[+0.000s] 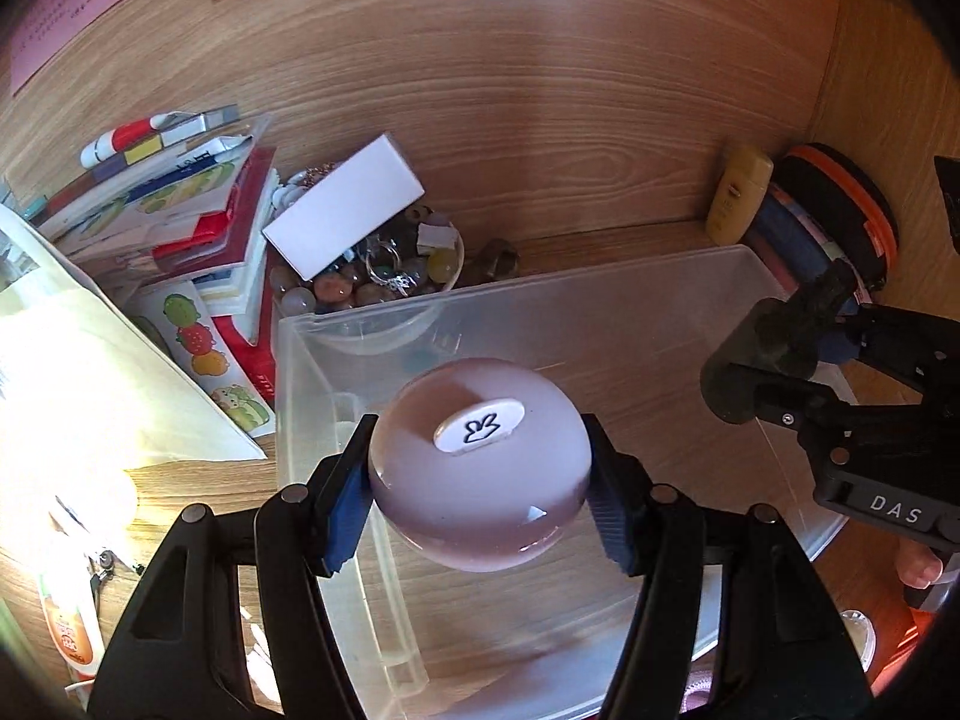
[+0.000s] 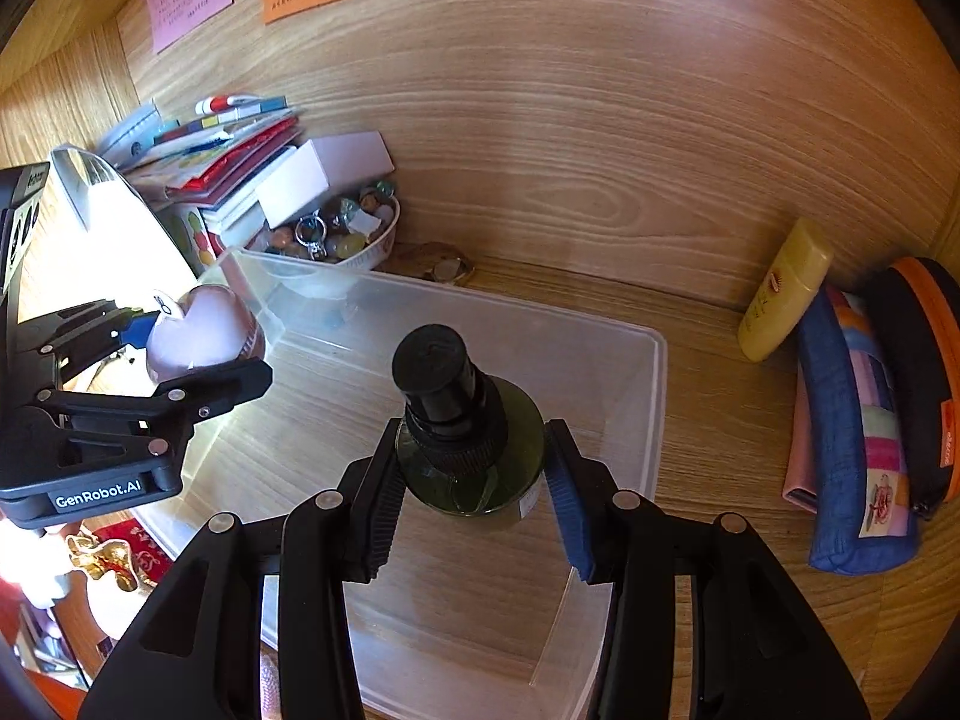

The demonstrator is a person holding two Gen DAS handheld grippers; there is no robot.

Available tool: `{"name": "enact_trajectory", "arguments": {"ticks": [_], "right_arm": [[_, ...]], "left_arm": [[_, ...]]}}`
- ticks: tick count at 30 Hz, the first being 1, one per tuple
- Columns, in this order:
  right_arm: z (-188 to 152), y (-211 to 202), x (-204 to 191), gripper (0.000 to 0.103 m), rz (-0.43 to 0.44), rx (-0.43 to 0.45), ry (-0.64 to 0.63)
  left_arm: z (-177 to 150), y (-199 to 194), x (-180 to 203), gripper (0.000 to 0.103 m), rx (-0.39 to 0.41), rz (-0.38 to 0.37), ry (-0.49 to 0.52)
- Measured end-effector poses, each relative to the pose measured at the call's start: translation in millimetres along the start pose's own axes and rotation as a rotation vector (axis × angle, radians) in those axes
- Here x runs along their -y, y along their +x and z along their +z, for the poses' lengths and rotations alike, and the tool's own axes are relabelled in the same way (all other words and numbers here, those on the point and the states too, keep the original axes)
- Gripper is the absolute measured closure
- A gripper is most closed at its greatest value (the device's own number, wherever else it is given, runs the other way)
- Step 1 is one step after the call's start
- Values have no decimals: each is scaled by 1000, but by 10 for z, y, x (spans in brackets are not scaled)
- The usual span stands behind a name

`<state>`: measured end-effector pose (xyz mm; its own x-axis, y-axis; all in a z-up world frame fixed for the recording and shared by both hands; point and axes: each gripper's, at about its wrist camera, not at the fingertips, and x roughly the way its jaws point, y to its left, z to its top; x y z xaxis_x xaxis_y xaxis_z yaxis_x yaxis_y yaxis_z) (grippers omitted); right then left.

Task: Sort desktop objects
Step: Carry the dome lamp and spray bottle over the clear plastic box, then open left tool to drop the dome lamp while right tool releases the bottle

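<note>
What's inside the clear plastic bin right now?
The clear plastic bin shows only its bare floor, wood grain visible through it. The left gripper holds the pale pink round container and the right gripper the dark green black-capped bottle over it, hiding the floor beneath them.

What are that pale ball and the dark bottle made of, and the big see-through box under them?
Ball: probably glossy resin or glass, milky lilac with highlights. Bottle: dark green glass or plastic, shiny; matte black plastic cap. Box: clear, slightly frosted plastic, wood showing through.

Lilac jar (image 1: 480, 468), dark-green bottle (image 2: 474, 456)
</note>
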<state>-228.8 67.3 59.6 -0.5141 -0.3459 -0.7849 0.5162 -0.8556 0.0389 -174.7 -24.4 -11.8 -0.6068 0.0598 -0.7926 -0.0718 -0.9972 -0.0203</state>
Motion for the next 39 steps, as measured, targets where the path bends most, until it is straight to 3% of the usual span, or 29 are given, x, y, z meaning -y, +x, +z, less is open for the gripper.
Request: {"name": "enact_trajectory", "arguments": {"ticks": [11,24,28,30,34,39], "right_arm": [[-14,168,-114,62,-11,-59,-60],[-36,275,-201,61,-64,-95,-122],[-66,276,-262,61,-108,-84,-162],[-74,243,-271,59,-135,-71,-166],[-70,111,-235,45,-165,-38,-167],[-65,-115,-145,29,-148,-3,-126]], "left_arm": [[-6,200,157,40,-59,12,44],[-26,271,238,40,-70,73,87],[-27,247,219,32,-55,75,81],[-25,214,205,29,-37,80,76],[-23,111,177,24,-6,81,66],[-33,-54,158,19,32,90,53]]}}
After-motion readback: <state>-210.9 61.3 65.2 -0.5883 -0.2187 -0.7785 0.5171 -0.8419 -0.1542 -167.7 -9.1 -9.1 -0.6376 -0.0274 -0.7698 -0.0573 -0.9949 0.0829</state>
